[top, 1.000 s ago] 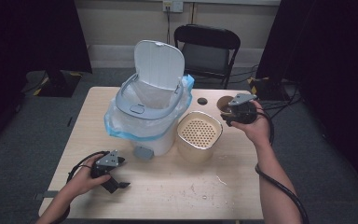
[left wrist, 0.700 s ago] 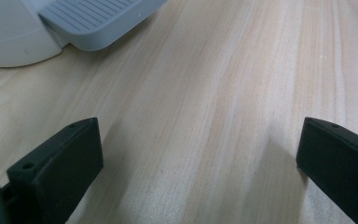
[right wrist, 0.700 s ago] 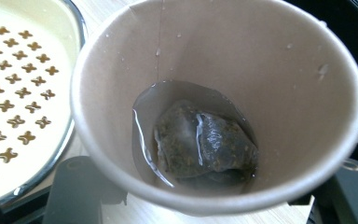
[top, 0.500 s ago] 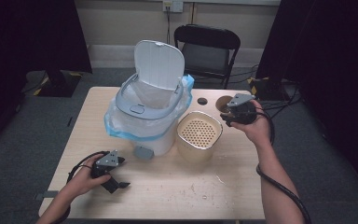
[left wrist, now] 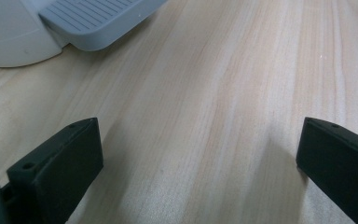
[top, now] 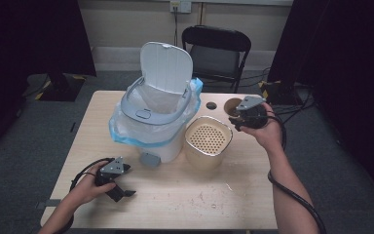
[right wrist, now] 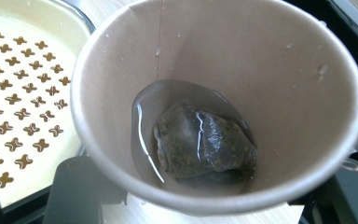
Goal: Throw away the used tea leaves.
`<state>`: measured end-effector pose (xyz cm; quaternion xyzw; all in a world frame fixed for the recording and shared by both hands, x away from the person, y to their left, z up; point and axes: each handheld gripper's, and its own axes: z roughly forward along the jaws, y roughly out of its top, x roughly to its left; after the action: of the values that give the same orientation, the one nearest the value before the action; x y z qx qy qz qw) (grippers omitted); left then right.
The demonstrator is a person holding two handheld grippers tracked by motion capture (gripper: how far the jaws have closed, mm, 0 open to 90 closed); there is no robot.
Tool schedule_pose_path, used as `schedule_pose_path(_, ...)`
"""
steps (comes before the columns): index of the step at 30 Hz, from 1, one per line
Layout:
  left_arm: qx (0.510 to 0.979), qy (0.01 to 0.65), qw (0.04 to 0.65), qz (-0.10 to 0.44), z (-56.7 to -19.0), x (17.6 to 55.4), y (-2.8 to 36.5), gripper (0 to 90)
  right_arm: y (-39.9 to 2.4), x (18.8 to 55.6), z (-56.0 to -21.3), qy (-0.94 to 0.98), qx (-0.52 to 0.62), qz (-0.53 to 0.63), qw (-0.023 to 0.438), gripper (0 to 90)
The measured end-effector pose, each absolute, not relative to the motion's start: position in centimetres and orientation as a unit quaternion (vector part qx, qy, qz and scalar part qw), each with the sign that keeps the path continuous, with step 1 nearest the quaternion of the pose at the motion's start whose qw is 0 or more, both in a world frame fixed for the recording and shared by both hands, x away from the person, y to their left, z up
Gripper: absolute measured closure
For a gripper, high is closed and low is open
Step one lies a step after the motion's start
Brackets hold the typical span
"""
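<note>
My right gripper [top: 238, 117] is shut on a brown paper cup [top: 232, 106], held up just right of a cream container with a perforated top [top: 208, 141]. In the right gripper view the paper cup [right wrist: 279, 70] sits between my black fingers [right wrist: 81, 189]. A wet tea bag [right wrist: 205, 144] lies at its bottom in a little liquid pooled to one side. The cream container [right wrist: 23, 93] shows at the left behind it. My left gripper [top: 119, 192] rests on the table near the front left, open, and the left gripper [left wrist: 200, 154] has nothing between its jaws.
A white pedal bin [top: 156, 129] with a blue bag liner and raised lid [top: 166, 66] stands mid-table; its grey pedal [left wrist: 98, 21] lies just ahead of my left gripper. A dark round hole [top: 211, 105] marks the tabletop [top: 190, 200]. A black chair [top: 216, 51] stands behind the table.
</note>
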<state>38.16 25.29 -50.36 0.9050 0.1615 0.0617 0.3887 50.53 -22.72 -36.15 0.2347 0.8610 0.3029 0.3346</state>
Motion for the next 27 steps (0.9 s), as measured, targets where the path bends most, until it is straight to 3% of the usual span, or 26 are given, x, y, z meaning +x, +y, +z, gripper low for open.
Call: schedule_pose_path(27, 0.905, 0.162, 0.389, 0.062, -50.4, 38.1, 25.3, 0.0, -22.0, 49.7, -34.5, 0.862, 0.200, 0.278, 0.374, 33.9)
